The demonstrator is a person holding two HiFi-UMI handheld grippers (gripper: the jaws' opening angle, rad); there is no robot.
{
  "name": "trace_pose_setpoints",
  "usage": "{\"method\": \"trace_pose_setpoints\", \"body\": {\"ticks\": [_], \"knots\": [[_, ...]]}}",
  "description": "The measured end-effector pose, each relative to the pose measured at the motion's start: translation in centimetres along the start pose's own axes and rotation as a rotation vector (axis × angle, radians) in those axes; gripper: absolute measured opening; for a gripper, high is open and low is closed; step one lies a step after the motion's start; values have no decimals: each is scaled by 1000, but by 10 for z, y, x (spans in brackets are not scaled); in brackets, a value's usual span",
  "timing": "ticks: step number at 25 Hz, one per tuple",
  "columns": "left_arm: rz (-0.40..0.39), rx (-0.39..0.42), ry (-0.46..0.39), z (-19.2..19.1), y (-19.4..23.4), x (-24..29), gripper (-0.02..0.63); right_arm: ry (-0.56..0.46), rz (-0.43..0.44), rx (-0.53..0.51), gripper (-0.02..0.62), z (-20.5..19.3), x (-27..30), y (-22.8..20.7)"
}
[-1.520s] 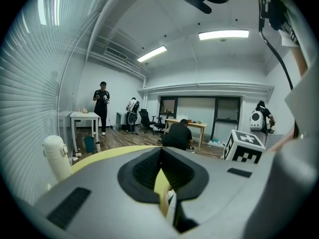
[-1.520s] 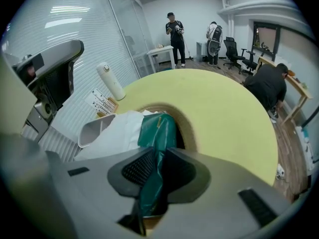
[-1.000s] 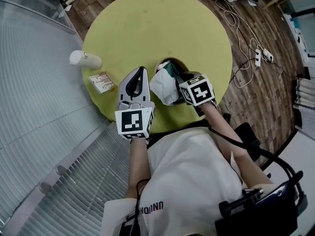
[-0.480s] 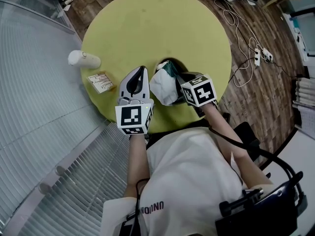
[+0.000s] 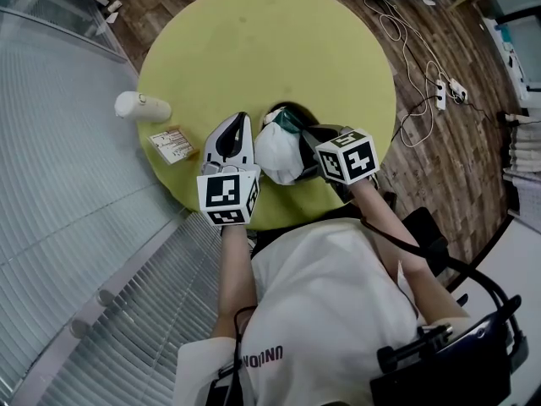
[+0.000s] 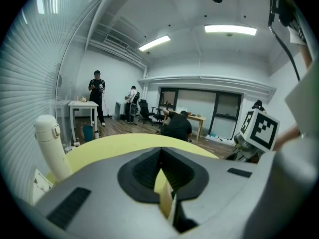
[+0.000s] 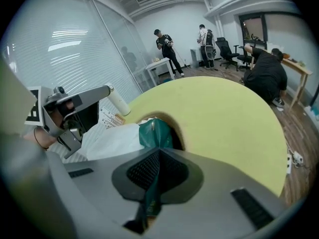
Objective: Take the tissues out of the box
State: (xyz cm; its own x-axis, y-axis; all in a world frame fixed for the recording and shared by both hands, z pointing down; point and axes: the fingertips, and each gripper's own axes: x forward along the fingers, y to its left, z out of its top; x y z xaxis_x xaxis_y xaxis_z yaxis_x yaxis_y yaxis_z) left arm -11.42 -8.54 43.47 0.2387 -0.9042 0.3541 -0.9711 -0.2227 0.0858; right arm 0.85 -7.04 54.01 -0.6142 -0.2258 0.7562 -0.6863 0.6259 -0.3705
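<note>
Fingers (image 6: 145,169) of the left gripper (image 5: 240,122) are pressed together at the tips and hold nothing; only the yellow-green desk (image 5: 254,41) shows through the slot behind them. To their left, near the desk's edge, a white bottle (image 5: 142,106) stands upright and closed, with a printed card (image 5: 172,144) lying just beside it.

Over the last second the left gripper has sunk a little towards the desk. It now lies close alongside the white tissue (image 5: 277,155), which has gathered into a rounder, fuller bunch than it was. Whether the two touch I cannot tell.

Right of the bunch is the green tissue pack (image 7: 155,129), the task's box, from whose mouth the tissue spills leftward. The right gripper (image 7: 158,154) has its fingers fully pinched on the near edge of that green wrapper, so the pack is pinned while the tissue hangs free of it.

My reading is that the right gripper is anchoring the container so the left one can take the tissue. The left fingers would have to open first, since shut as they are they cannot grasp the bunch.

Most of the tissue looks to be outside the pack already. Whether its far end is still tucked in, and how many sheets remain inside, cannot be seen from any view.
</note>
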Motion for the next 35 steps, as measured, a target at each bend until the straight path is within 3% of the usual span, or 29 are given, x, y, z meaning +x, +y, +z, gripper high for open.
{"method": "trace_pose_setpoints", "body": {"ticks": [11, 23, 30, 35], "knots": [[-56, -2, 58, -18, -2, 10, 14, -28, 50, -8, 17, 2, -4, 6], [-274, -55, 177, -48, -17, 41, 13, -46, 99, -46, 17, 3, -7, 13], [-297, -46, 252, -66, -19, 50, 12, -50, 117, -65, 17, 5, -7, 17], [-316, -105, 284, -69, -16, 55, 12, -56, 138, -89, 17, 6, -7, 20]]}}
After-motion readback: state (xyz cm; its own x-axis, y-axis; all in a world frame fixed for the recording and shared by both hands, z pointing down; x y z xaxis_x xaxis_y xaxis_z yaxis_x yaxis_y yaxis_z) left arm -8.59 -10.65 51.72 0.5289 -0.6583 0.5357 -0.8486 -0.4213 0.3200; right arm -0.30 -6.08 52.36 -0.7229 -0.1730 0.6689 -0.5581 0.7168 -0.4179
